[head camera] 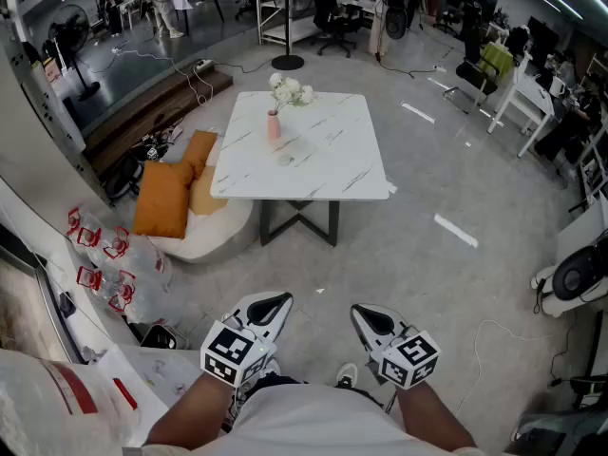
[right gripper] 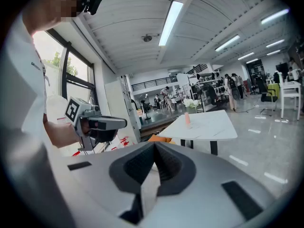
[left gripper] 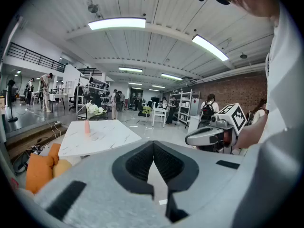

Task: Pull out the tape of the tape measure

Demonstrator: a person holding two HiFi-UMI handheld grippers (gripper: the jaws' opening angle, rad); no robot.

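Near the body the left gripper (head camera: 269,305) is closed and empty. The tape measure cannot be made out, perhaps on the far counter (head camera: 332,174) by the vase (head camera: 274,126). The right gripper (head camera: 372,319) is likewise closed and empty. Judged as the approach step: next, walk up and find it

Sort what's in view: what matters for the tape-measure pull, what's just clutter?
Job: left gripper, right gripper, both shut and empty; white table; small grey item on it, possibly the tape measure, too small to tell.
Clutter: pink vase with flowers, orange cushions, red-printed bags.
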